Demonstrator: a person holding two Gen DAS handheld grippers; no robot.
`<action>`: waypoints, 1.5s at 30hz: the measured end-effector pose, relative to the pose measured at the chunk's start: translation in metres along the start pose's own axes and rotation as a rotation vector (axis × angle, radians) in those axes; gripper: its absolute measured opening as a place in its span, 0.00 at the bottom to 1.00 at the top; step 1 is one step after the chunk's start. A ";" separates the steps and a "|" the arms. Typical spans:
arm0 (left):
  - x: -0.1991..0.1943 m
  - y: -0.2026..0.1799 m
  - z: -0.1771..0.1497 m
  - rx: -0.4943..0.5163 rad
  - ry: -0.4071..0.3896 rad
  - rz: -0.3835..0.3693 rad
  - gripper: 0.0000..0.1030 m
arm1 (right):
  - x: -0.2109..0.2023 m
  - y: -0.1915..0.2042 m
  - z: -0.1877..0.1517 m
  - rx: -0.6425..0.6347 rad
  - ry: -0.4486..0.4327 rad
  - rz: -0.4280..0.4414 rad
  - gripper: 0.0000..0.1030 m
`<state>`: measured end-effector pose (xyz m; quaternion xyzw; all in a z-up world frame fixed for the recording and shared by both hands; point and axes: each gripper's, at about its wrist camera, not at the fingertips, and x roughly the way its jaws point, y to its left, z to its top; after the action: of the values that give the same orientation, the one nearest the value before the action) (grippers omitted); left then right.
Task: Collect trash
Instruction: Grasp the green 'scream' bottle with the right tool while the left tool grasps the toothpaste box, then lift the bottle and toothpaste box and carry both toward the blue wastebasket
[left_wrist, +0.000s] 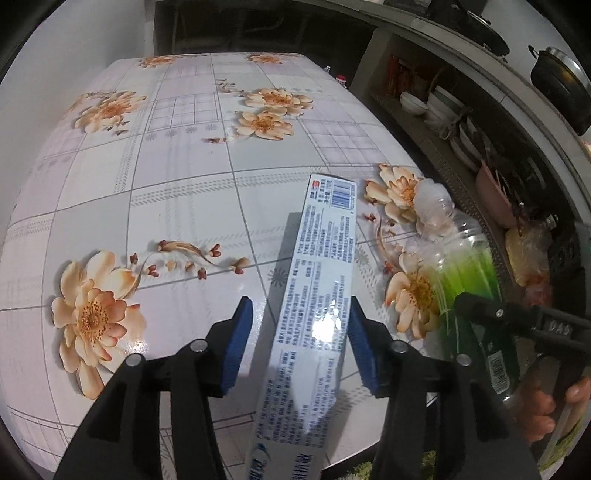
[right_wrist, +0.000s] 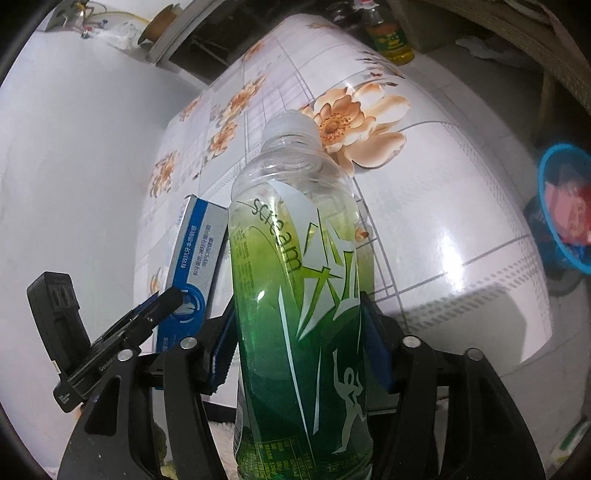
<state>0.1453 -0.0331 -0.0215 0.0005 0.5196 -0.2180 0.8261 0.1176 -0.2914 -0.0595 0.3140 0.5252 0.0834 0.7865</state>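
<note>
Bottle (right_wrist: 299, 295) is clamped between the right gripper (right_wrist: 299, 343) pads, cap pointing ahead. Box (left_wrist: 314, 314) sits between the left gripper (left_wrist: 301, 339) pads; right pad touches, left pad stands apart, so the grip is judged loose. Bin (right_wrist: 565, 206) is seen ahead-right; both drops remain.

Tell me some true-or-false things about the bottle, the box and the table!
1. The green bottle sits between the pads of the right hand-held gripper. True.
2. The bottle's cap is off. False: its white cap is on.
3. The tablecloth has orange flowers. True.
4. The box between the fingers of the left hand-held gripper is red. False: it is white and blue.
</note>
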 end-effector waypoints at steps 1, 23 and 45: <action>0.002 -0.002 0.000 0.014 -0.006 0.015 0.50 | 0.001 0.001 0.003 -0.004 0.001 -0.009 0.60; 0.019 -0.022 -0.019 0.180 -0.017 0.196 0.37 | 0.014 0.011 0.012 -0.041 0.015 -0.050 0.54; 0.017 -0.031 -0.022 0.203 -0.040 0.202 0.32 | 0.005 0.003 0.007 -0.030 0.004 -0.018 0.53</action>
<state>0.1212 -0.0625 -0.0396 0.1321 0.4755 -0.1851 0.8498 0.1268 -0.2898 -0.0600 0.2973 0.5283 0.0848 0.7908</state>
